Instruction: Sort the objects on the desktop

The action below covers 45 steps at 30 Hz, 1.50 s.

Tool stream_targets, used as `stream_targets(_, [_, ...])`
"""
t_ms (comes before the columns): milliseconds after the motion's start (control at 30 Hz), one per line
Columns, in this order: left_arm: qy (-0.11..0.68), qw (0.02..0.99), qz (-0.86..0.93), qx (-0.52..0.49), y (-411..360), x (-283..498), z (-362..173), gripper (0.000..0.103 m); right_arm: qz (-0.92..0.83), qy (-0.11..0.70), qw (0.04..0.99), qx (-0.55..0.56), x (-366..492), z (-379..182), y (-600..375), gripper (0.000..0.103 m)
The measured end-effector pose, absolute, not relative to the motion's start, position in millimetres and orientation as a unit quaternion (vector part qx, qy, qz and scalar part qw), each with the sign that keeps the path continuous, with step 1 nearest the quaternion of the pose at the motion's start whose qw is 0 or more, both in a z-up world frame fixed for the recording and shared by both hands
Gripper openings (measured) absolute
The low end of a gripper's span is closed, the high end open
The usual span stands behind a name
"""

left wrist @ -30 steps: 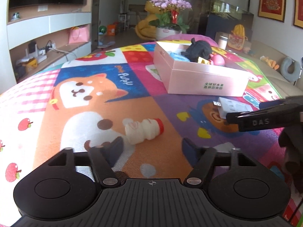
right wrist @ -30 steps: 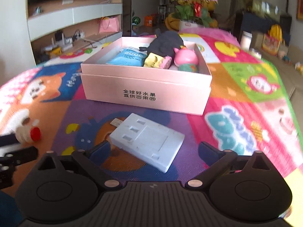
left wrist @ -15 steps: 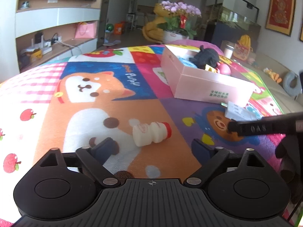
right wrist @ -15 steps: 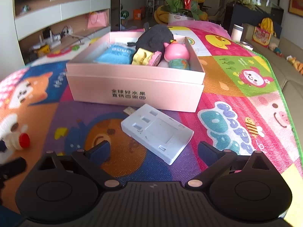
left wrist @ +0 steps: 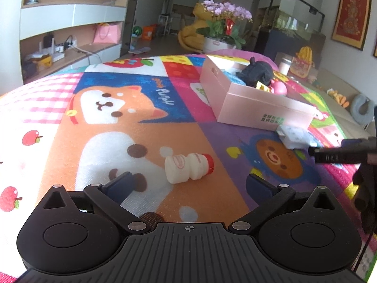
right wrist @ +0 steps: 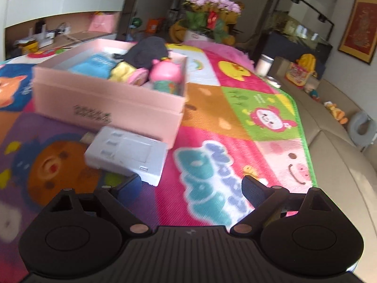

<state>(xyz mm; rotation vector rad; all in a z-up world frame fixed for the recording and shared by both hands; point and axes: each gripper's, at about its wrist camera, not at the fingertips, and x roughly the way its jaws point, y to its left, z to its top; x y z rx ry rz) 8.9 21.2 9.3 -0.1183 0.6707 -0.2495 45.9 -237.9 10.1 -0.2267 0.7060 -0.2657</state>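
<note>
Bottle [left wrist: 188, 168], lying sideways between spread left gripper [left wrist: 188, 185] jaws, just opened: close across waist. Right gripper [right wrist: 190, 188] spread, empty, narrowing.

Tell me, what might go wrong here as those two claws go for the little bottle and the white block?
The small bottle lies on its side, so the left gripper, its jaws just opened wide with nothing between them, might roll it away. The white adapter sits close against the pink box; the right gripper, open and off to its side, may bump the box.
</note>
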Motion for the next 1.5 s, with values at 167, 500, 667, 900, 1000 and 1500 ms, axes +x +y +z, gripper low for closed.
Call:
stream_targets(167, [0.329, 0.935, -0.120, -0.051, 19, 8, 9, 0.103, -0.072, 0.340, 0.937, -0.027, 40, 21, -244, 0.094])
stream_targets(500, [0.330, 0.935, -0.119, -0.047, 18, 7, 9, 0.103, -0.010, 0.366, 0.931, -0.009, 84, 11, -212, 0.103])
stream_targets(667, [0.331, 0.935, -0.118, -0.043, 17, 7, 9, 0.103, -0.001, 0.373, 0.928, -0.011, 82, 11, -210, 0.091])
stream_targets(900, [0.348, 0.934, -0.083, 0.006, -3, 15, 11, 0.103, -0.001, 0.358, 0.934, -0.016, 35, 30, -221, 0.091])
stream_targets(1000, [0.349, 0.934, -0.075, -0.007, -6, 21, 12, 0.103, 0.000, 0.352, 0.935, -0.027, 13, 33, -224, 0.091])
stream_targets(1500, [0.335, 0.939, -0.070, 0.038, -22, 16, 26, 0.051, 0.012, 0.322, 0.946, -0.027, -41, 44, -240, 0.091])
